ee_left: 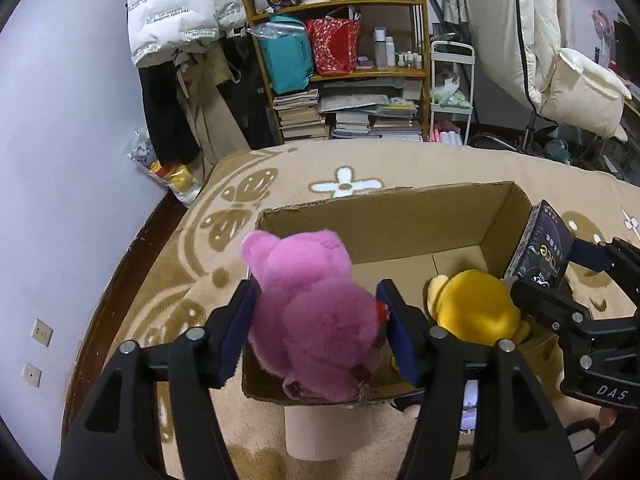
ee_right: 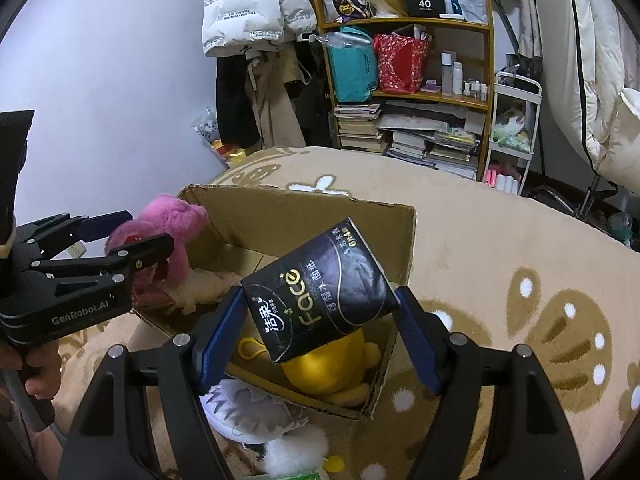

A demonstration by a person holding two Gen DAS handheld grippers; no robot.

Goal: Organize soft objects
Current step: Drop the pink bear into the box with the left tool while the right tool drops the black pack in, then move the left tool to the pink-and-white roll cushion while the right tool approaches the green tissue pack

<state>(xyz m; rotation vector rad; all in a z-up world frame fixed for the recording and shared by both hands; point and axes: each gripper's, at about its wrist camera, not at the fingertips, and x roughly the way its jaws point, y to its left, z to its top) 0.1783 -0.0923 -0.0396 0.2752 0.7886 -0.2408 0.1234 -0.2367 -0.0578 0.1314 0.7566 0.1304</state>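
Left gripper [ee_left: 316, 328] clenched on the pink plush bear [ee_left: 308, 308], held over the near-left corner of the open cardboard box [ee_left: 400, 224] on the tan patterned blanket [ee_left: 440, 164]; the bear's face is turned away and its lower end hides the box rim. Right gripper [ee_right: 320, 320] grasps the black tissue pack [ee_right: 320, 288], tilted above the box's right end, covering most of the yellow plush [ee_right: 320, 372] lying inside. A white fluffy item [ee_right: 256, 412] beside the box is half hidden by the fingers; what it is, cannot tell
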